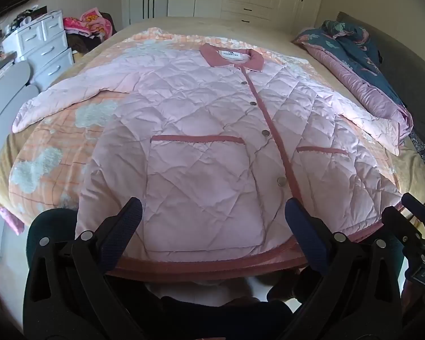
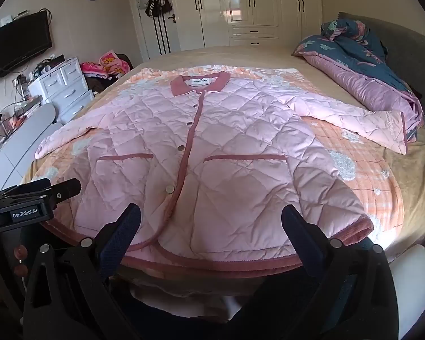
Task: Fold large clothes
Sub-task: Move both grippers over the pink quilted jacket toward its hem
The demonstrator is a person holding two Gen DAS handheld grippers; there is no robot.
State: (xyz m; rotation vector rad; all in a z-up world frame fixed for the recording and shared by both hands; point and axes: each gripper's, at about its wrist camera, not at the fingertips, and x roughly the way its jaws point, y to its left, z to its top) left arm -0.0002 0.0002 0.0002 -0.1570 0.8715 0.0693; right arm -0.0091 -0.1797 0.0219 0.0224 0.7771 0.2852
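A pink quilted jacket [image 1: 201, 130] with dark pink collar, placket and hem lies flat and buttoned on the bed, both sleeves spread out sideways. In the right wrist view the same jacket [image 2: 212, 147] fills the middle. My left gripper [image 1: 214, 212] hovers open above the hem over the left pocket, nothing between its fingers. My right gripper [image 2: 211, 218] is open above the hem near the right pocket, also empty. The right gripper's body [image 1: 413, 226] shows at the left view's right edge, and the left one [image 2: 28, 206] at the other view's left edge.
The jacket rests on an orange checked blanket [image 2: 368, 175] over a tan bed sheet [image 2: 269, 56]. A rolled dark floral quilt [image 2: 359, 65] lies at the right by the headboard. White drawers [image 2: 65, 90], a wall television [image 2: 19, 45] and wardrobes [image 2: 249, 5] stand beyond.
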